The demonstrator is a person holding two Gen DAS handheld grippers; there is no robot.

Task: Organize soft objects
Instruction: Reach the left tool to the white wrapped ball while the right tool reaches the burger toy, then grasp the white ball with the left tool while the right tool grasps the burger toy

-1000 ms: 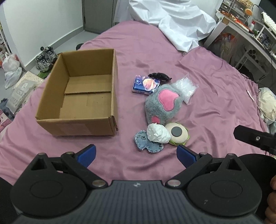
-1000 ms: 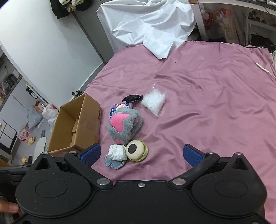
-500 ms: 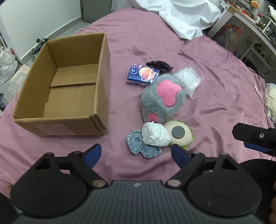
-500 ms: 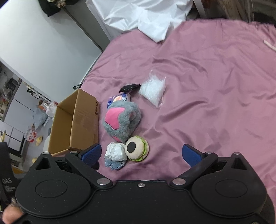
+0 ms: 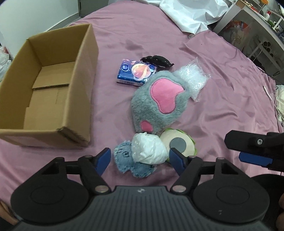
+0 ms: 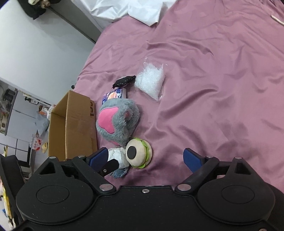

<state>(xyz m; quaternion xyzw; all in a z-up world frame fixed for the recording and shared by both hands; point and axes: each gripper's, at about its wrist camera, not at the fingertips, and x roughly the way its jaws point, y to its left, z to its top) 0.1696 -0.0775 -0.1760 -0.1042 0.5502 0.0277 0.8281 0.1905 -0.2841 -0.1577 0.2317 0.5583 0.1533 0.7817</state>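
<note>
Soft things lie in a cluster on the purple bedsheet (image 5: 221, 88). A white crumpled bag (image 5: 150, 150) rests on a small blue plush (image 5: 127, 160), beside a round cream and green plush (image 5: 179, 144) and a grey plush paw with pink pads (image 5: 158, 106). My left gripper (image 5: 140, 158) is open, its blue fingertips either side of the white bag and blue plush, just short of them. My right gripper (image 6: 145, 158) is open and empty above the round plush (image 6: 138, 153). An empty cardboard box (image 5: 46, 85) stands to the left.
A blue tissue pack (image 5: 135, 72), a black pouch (image 5: 156, 60) and a clear bag of white bits (image 5: 191, 78) lie behind the paw. White cloth (image 5: 191, 14) is bunched at the bed's far end. Shelves and clutter stand at the right, floor at the left.
Both grippers have moved forward and down toward the cluster. The left fingertips now flank the white bag and blue plush. Nothing on the bed has moved.
</note>
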